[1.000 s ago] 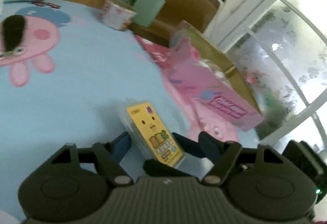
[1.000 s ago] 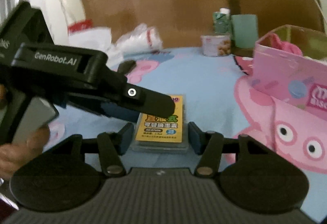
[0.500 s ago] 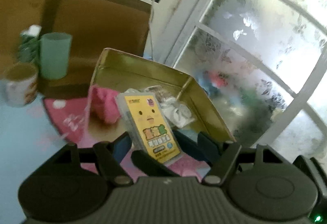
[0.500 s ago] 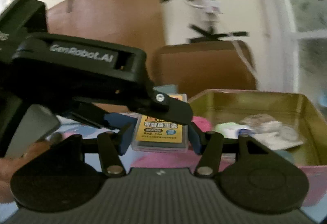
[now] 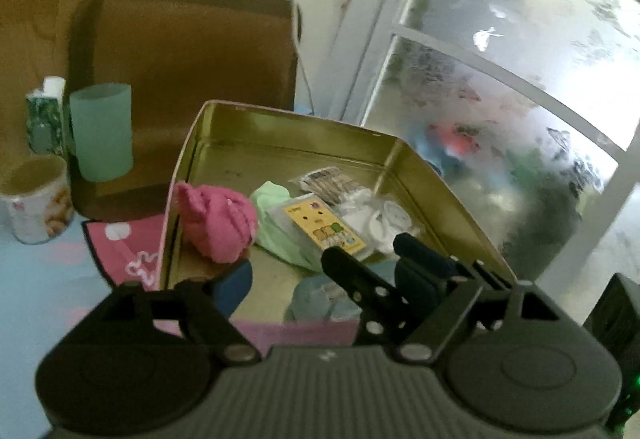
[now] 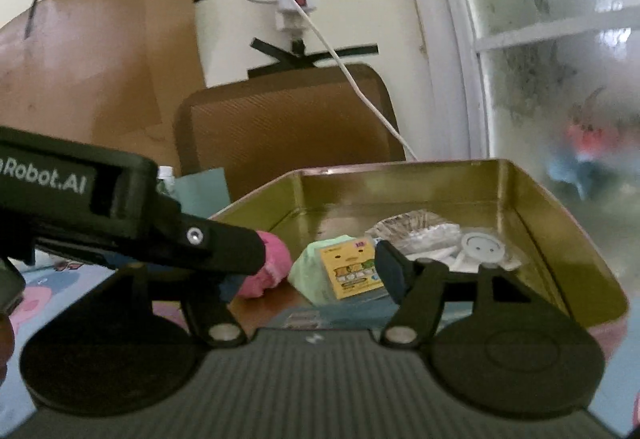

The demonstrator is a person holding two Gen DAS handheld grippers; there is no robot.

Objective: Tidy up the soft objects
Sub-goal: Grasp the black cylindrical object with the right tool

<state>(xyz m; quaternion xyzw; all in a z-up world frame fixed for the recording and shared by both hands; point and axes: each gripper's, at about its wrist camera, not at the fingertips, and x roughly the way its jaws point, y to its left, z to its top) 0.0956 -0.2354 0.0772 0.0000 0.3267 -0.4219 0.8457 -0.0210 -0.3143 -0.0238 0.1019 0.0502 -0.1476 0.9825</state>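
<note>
The flat yellow tissue packet in clear wrap (image 5: 325, 226) lies inside the open gold-lined metal tin (image 5: 280, 135), tilted against a pale green folded cloth (image 5: 272, 223). Neither gripper's pads touch it. To its left sits a pink knitted bundle (image 5: 218, 223); on its other side lie white round items in clear plastic (image 5: 380, 217) and a small printed sachet (image 5: 326, 179) nearer the far wall. A light blue soft thing (image 5: 316, 299) rests at the tin's near edge.

The left gripper (image 5: 320, 279) hangs over the near wall, its jaws opening with nothing pressed between them. The right gripper (image 6: 316, 271) reaches in alongside; its jaws are also opening and clear of the packet (image 6: 350, 271). The left gripper's black finger (image 6: 224, 249) crosses the right wrist view, hiding part of the pink bundle.

Outside the tin stand a mint green cup (image 5: 102, 131), a printed paper cup (image 5: 36, 199) and a green patterned carton (image 5: 42, 119) on the blue cartoon-print cloth (image 5: 40, 279), before a brown chair back (image 5: 180, 51). A frosted window (image 5: 520, 79) lies beyond.
</note>
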